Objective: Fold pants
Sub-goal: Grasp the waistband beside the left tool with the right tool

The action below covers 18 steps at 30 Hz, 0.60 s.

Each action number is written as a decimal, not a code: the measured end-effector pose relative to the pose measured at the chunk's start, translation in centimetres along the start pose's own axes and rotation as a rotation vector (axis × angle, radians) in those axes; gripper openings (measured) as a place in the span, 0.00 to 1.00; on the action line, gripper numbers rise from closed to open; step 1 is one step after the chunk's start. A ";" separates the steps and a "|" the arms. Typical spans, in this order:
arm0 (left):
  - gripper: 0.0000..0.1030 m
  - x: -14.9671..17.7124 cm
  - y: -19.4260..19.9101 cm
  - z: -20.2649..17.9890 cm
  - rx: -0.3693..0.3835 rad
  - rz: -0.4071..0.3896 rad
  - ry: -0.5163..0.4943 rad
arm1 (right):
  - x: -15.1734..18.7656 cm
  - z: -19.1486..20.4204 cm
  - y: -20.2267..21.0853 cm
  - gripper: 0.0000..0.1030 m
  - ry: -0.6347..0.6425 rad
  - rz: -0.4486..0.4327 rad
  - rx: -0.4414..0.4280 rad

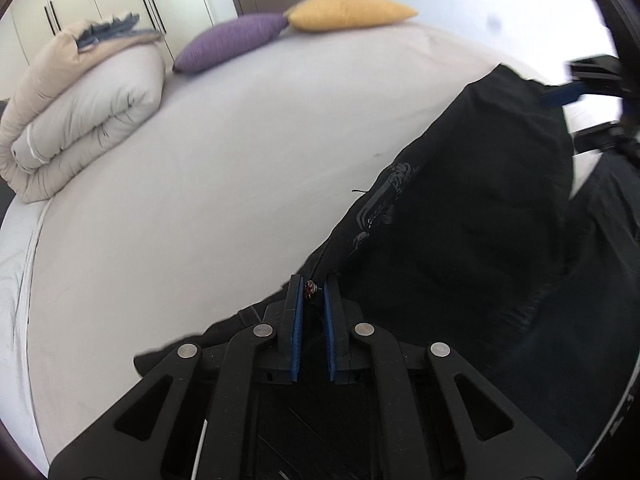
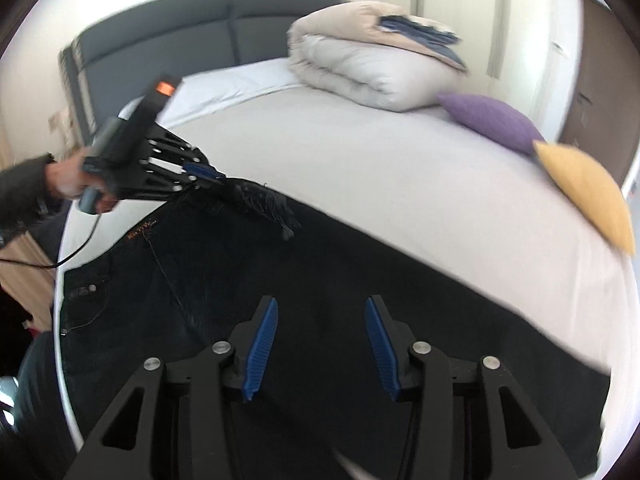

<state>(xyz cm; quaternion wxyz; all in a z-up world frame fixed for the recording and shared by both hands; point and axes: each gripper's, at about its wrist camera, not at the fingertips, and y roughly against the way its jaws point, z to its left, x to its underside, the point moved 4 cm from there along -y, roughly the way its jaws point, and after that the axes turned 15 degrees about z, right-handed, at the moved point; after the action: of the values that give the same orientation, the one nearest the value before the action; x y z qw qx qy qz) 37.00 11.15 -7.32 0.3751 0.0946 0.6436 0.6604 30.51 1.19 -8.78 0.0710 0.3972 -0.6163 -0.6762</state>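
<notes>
Dark pants lie on the white bed sheet, stretched along its near edge. My left gripper is shut on the pants' waistband at the button and lifts that edge; it also shows in the right wrist view, pinching the bunched dark fabric. My right gripper is open and empty, hovering just above the flat pants. It appears blurred at the far right of the left wrist view, beside the pants' far end.
A folded beige duvet with a folded denim garment on top, a purple cushion and a yellow cushion lie at the bed's far side. A dark headboard stands behind. The bed edge runs near the pants' waist.
</notes>
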 end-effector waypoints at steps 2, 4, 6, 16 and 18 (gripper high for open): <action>0.08 0.2 0.4 -0.5 0.002 -0.017 0.002 | -1.7 1.1 -1.7 0.47 0.068 0.026 0.040; 0.08 0.7 1.1 -0.8 -0.006 -0.032 -0.001 | -3.4 1.9 -3.3 0.47 0.117 0.054 0.066; 0.08 0.8 1.4 -0.8 -0.008 -0.045 0.004 | -4.8 2.4 -4.4 0.47 0.144 0.060 0.082; 0.08 3.3 2.0 -2.6 0.017 -0.061 0.016 | -8.8 2.6 -9.0 0.18 0.179 0.171 0.059; 0.08 3.3 2.0 -2.6 0.020 -0.067 0.021 | -8.5 2.4 -8.7 0.12 0.165 0.166 0.040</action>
<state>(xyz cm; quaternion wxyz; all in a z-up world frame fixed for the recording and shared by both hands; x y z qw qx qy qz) 32.41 11.39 -7.06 0.3893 0.0700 0.6567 0.6421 38.14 10.05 -12.85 0.1694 0.4004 -0.6527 -0.6205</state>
